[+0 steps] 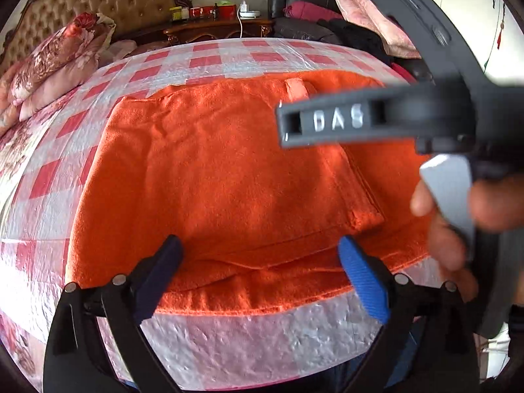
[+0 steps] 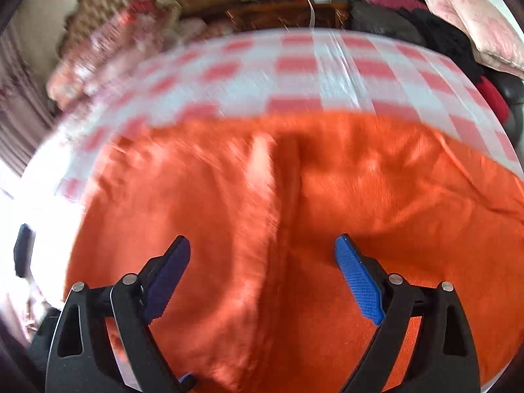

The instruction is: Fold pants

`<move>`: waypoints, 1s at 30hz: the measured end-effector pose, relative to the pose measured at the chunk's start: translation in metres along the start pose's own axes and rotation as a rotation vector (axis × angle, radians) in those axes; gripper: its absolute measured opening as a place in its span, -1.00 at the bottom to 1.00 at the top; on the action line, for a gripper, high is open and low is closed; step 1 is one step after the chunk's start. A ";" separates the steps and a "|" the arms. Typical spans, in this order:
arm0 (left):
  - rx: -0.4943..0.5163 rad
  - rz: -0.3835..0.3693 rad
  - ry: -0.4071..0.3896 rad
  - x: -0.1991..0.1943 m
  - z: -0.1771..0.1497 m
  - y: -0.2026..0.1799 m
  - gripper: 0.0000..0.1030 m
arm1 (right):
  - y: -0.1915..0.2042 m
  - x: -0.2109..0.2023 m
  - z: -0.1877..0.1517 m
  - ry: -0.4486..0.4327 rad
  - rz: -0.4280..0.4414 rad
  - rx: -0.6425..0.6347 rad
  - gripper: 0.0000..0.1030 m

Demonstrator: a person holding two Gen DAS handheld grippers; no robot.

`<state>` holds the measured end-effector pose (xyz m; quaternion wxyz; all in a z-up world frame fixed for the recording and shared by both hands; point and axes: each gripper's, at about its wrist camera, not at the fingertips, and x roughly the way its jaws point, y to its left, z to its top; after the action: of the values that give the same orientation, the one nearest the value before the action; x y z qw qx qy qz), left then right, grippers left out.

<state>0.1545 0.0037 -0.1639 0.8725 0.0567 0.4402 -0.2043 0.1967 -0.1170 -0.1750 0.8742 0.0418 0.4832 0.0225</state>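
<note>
the bed (image 1: 209, 55) with its pink check cover carries the orange pants (image 1: 229, 177), already folded into a stack. my left tongs (image 1: 260, 262) and right tongs (image 2: 262, 262) hang spread, pinching nothing. next i judge 1 more fold or a smoothing pass.

**Both grippers held wide, nothing gripped**

The left gripper (image 1: 260, 255) is angled downward, its blue pads spread with nothing pinched between them. The right gripper (image 2: 262, 255) is likewise spread and tilted down. A hand (image 1: 458, 226) is seen wrapped around the right gripper's handle.
</note>
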 end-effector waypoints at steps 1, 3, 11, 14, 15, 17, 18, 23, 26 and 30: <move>-0.027 -0.020 -0.003 -0.002 0.000 0.004 0.86 | 0.002 0.004 -0.001 0.008 -0.020 -0.021 0.73; -0.103 -0.045 -0.060 -0.017 -0.001 0.020 0.76 | 0.007 0.008 -0.006 0.001 -0.047 -0.068 0.84; -0.467 -0.084 -0.200 -0.059 -0.039 0.138 0.23 | 0.006 0.007 -0.015 -0.036 -0.059 -0.062 0.91; -0.491 -0.053 -0.197 -0.061 -0.048 0.166 -0.28 | 0.008 0.005 -0.014 -0.043 -0.063 -0.057 0.91; -0.483 -0.046 -0.204 -0.062 -0.046 0.169 -0.31 | 0.009 0.004 -0.014 -0.045 -0.066 -0.052 0.91; -0.438 -0.075 -0.217 -0.063 -0.041 0.168 -0.31 | 0.010 0.002 -0.015 -0.044 -0.072 -0.044 0.91; -0.396 -0.096 -0.205 -0.061 -0.037 0.163 -0.31 | 0.010 0.002 -0.014 -0.041 -0.072 -0.035 0.91; -0.246 -0.026 -0.131 -0.038 -0.030 0.144 -0.31 | 0.010 0.002 -0.011 0.001 -0.088 0.002 0.91; -0.267 -0.024 -0.112 -0.030 -0.037 0.150 -0.23 | 0.009 0.002 -0.010 0.015 -0.078 -0.017 0.91; -0.374 -0.179 -0.148 -0.043 -0.044 0.165 -0.04 | 0.009 -0.019 -0.010 -0.040 -0.025 0.038 0.90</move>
<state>0.1661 0.1795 -0.1703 0.8761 -0.1604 0.4086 -0.1993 0.1787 -0.1091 -0.1635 0.8829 0.0529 0.4666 0.0015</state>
